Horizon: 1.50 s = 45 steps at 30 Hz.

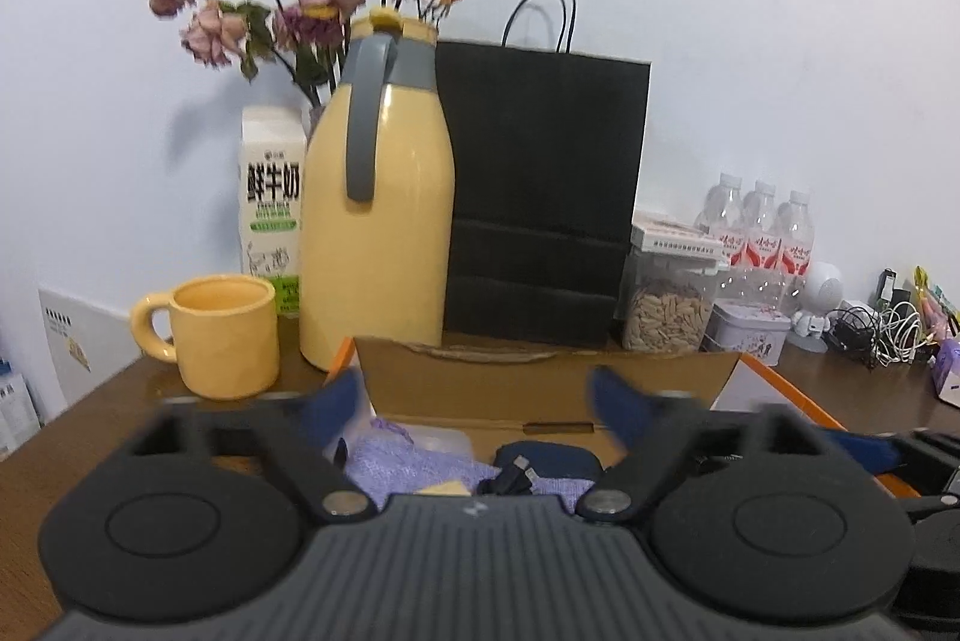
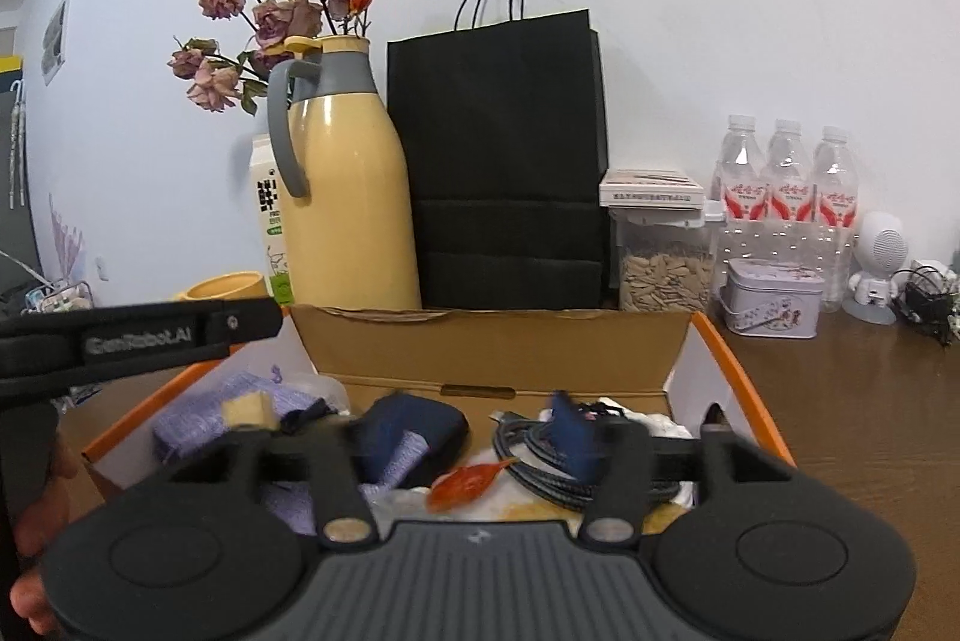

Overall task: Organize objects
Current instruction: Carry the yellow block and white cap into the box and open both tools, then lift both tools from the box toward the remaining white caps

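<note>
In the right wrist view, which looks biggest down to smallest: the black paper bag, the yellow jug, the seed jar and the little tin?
1. Black paper bag
2. Yellow jug
3. Seed jar
4. Little tin

Jar and tin look close in size; the tin stands slightly nearer the camera, so that order is unsure.

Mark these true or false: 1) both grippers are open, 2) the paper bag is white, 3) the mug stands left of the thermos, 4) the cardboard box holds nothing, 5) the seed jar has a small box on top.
1) True: left gripper and right gripper both stand open, holding nothing.
2) False: the paper bag is black.
3) True: the yellow mug stands left of the thermos.
4) False: the cardboard box holds a cable, a dark pouch and purple cloth.
5) True: a small box lies on the seed jar.
</note>
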Each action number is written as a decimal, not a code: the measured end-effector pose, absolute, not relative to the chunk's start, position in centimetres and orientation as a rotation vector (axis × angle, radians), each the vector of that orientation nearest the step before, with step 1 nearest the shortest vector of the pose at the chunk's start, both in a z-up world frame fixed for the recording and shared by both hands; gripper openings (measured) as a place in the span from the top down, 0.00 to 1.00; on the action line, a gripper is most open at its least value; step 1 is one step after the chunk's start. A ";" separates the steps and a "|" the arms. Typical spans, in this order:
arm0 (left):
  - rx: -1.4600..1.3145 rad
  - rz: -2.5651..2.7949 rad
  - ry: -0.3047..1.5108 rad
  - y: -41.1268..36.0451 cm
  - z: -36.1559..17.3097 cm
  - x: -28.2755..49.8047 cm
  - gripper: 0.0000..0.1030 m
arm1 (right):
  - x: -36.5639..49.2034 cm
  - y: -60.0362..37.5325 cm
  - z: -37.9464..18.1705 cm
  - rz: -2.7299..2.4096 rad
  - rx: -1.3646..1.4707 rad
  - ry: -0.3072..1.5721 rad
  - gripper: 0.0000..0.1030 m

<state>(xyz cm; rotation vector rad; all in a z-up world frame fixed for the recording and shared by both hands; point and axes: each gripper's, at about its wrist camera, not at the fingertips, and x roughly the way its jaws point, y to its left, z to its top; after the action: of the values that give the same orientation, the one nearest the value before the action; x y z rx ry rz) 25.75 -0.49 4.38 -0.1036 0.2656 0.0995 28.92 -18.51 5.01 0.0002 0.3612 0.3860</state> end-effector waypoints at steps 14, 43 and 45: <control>-0.123 0.105 0.228 -0.6 4.8 24.3 0.00 | 27.7 -18.8 5.6 0.346 -0.014 0.326 0.00; -0.100 0.066 0.305 -1.2 2.0 17.1 0.00 | 20.8 -22.1 4.2 0.346 -0.070 0.354 0.00; -0.097 0.066 0.329 -1.2 1.5 16.5 0.00 | 19.9 -22.7 3.9 0.357 -0.074 0.379 0.00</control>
<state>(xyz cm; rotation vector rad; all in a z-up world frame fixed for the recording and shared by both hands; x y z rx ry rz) 16.48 -1.18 1.46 -0.0965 0.3292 0.0664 19.90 -22.69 3.87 -0.0742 0.3793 0.3568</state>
